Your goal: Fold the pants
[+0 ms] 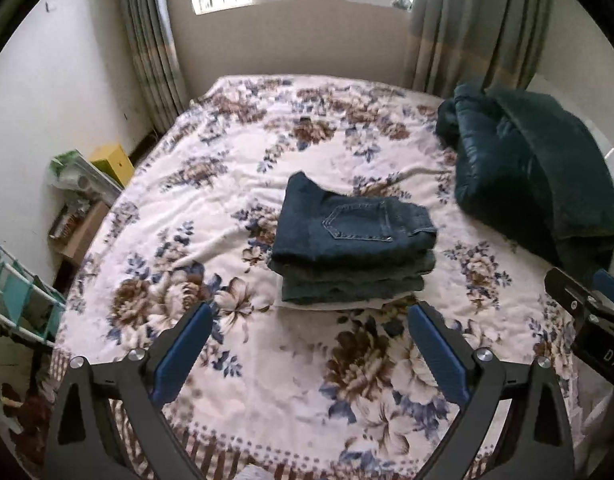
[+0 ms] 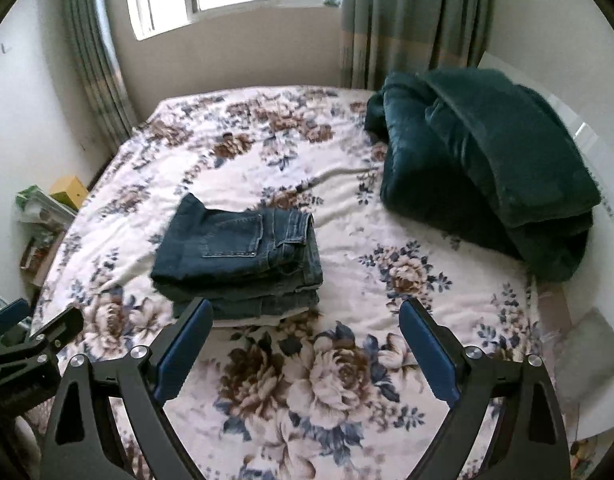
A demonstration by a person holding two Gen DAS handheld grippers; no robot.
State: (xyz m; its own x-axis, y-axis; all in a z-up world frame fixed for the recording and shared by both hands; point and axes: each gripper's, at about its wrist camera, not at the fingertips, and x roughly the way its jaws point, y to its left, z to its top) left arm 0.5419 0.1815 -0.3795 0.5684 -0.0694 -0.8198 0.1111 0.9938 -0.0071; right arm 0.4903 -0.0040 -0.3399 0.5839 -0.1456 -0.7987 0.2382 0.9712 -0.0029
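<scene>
Jeans [image 1: 353, 246] lie folded mid-frame on the bed [image 1: 267, 400]; both hand-held grippers [image 1: 307, 344] [image 2: 305, 340] gape wide and empty. Nudging the stack could topple it.

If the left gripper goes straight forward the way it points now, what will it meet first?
Probably the folded jeans lying on the floral blanket. The left gripper is open and points at their near edge, though depth is unclear.
</scene>
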